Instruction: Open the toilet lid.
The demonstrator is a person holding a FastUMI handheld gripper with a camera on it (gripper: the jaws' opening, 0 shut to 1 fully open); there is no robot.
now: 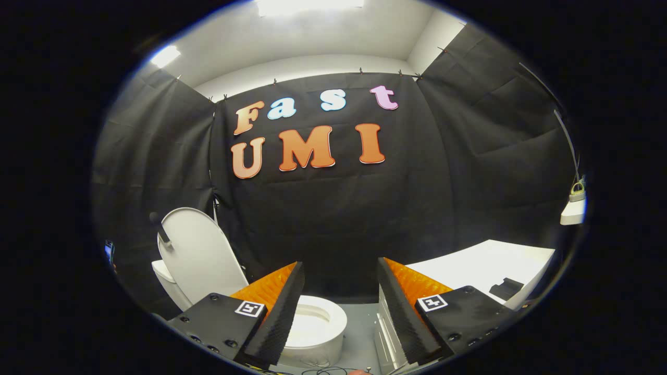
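Gripper [338, 291] is held up in the air w/ its two fingers spread wide apart, nothing between them, touching nothing. Each finger's inner face is ribbed, and each finger block carries a small square marker on top.

Just past the left finger, lower down: the toilet [318, 328], white bowl w/ seat ring showing, partly hidden behind that finger. The toilet lid [200, 255] is already up, standing near upright and leaning back toward the cistern [164, 278], left of & beyond the left finger. Lid is well clear of the fingers, no contact. A dark rod-like piece [159, 226] sits at the lid's upper left edge; can't tell what it is.

Between the fingers, down low: grey floor [362, 333]. By the right finger's inner side, a white slatted unit [388, 333], partly covered by the finger.

Beyond the right finger: a white table top [484, 265] w/ a small black object [505, 288] on it. Further right & higher, a small white fixture [573, 211] hangs against the black cloth wall [333, 224]. Cloth runs all round behind; white ceiling [323, 36] w/ lights above.
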